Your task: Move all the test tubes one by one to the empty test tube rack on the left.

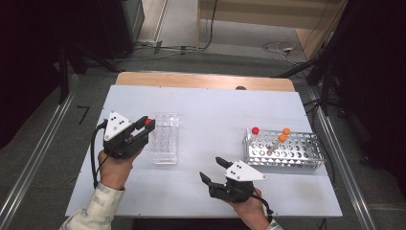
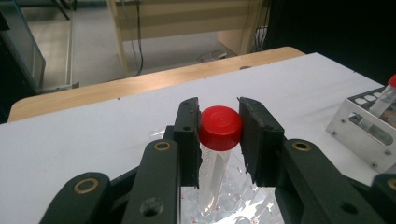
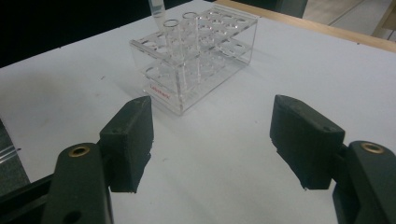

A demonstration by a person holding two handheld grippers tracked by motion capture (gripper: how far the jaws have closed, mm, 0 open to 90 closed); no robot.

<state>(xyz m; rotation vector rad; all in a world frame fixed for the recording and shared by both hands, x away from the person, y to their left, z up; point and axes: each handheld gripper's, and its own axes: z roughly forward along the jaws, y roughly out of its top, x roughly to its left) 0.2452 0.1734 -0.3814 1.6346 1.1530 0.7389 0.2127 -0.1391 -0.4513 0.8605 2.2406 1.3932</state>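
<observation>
My left gripper (image 2: 219, 128) has its jaws clamped on the red cap of a clear tube (image 2: 214, 177), held upright just above the clear rack (image 1: 165, 138). I cannot make out the tube's lower end, which my jaws cut off, nor whether it sits in a hole of that rack. My right gripper (image 3: 212, 140) has its jaws spread wide with nothing between them, near the clear rack on the white surface (image 1: 210, 120). Well apart from that rack stands a metal rack (image 1: 287, 153) with capped tubes (image 1: 280, 141), their bodies hard to make out.
</observation>
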